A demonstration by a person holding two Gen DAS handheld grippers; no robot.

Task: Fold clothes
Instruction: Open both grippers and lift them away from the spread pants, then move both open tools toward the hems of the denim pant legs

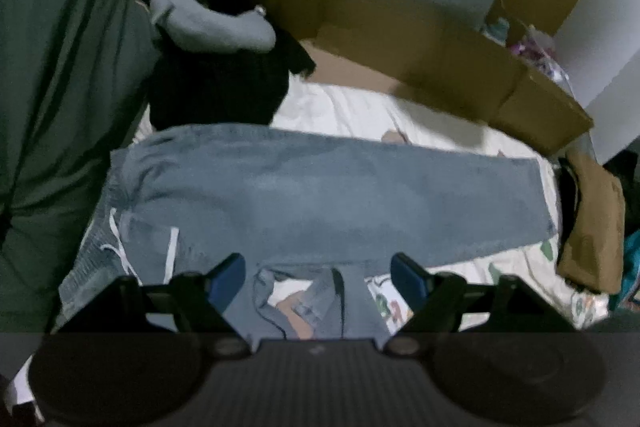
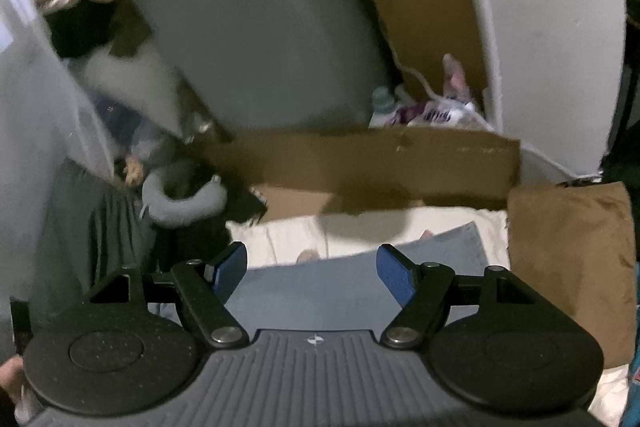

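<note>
A pair of light blue jeans point(image 1: 328, 187) lies flat across a white printed bedsheet point(image 1: 344, 107), waistband and white drawstring at the left, leg ends at the right. My left gripper point(image 1: 318, 277) hangs over the near edge of the jeans with its blue pads wide apart and nothing between them. In the right wrist view the leg end of the jeans point(image 2: 320, 287) lies below my right gripper point(image 2: 312, 271), whose blue pads also stand apart, holding nothing.
A long cardboard box point(image 1: 420, 39) borders the far side of the bed. A grey neck pillow point(image 1: 208, 19) rests on a black garment point(image 1: 220, 87) at the back left, beside dark green cloth point(image 1: 68, 75). A brown bag point(image 2: 572, 259) sits at the right.
</note>
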